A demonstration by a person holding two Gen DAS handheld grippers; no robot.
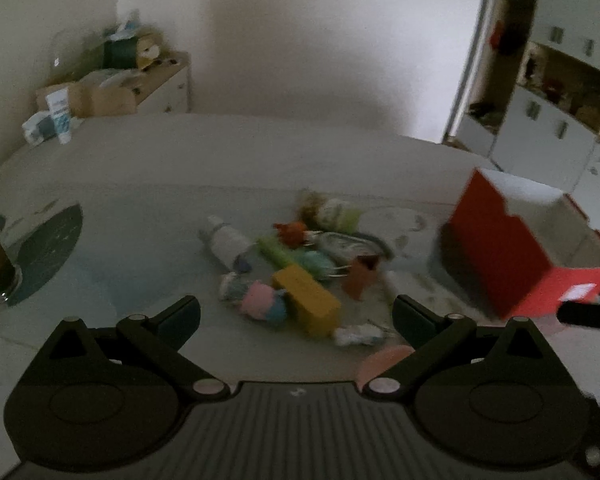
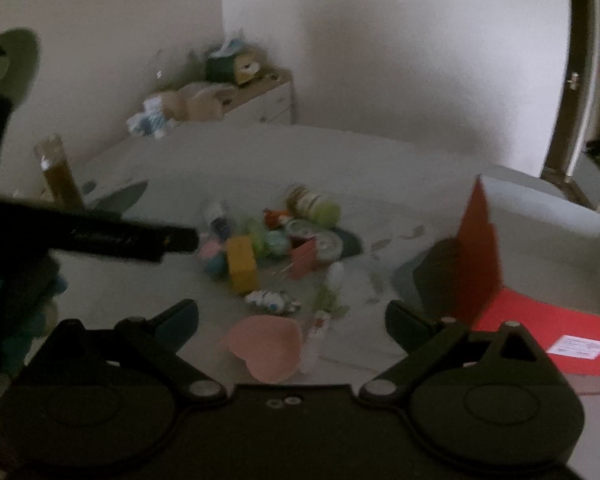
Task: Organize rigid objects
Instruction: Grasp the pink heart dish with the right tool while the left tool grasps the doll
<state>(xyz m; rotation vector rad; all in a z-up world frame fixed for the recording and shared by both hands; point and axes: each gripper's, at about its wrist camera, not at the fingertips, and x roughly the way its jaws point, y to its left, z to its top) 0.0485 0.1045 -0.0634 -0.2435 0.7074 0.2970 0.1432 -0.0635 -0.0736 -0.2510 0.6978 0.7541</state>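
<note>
A pile of small objects lies on the grey table: a yellow block, a white bottle, a red-brown block, a pink block, tins, a green-lidded jar and a pink heart-shaped piece. An open red box stands to the right. My left gripper is open and empty, just short of the pile. My right gripper is open and empty above the heart piece. The left gripper's finger crosses the right wrist view.
A glass of amber liquid stands on a dark round coaster at the left. A dresser with boxes and clutter is behind the table. White cabinets are at the right.
</note>
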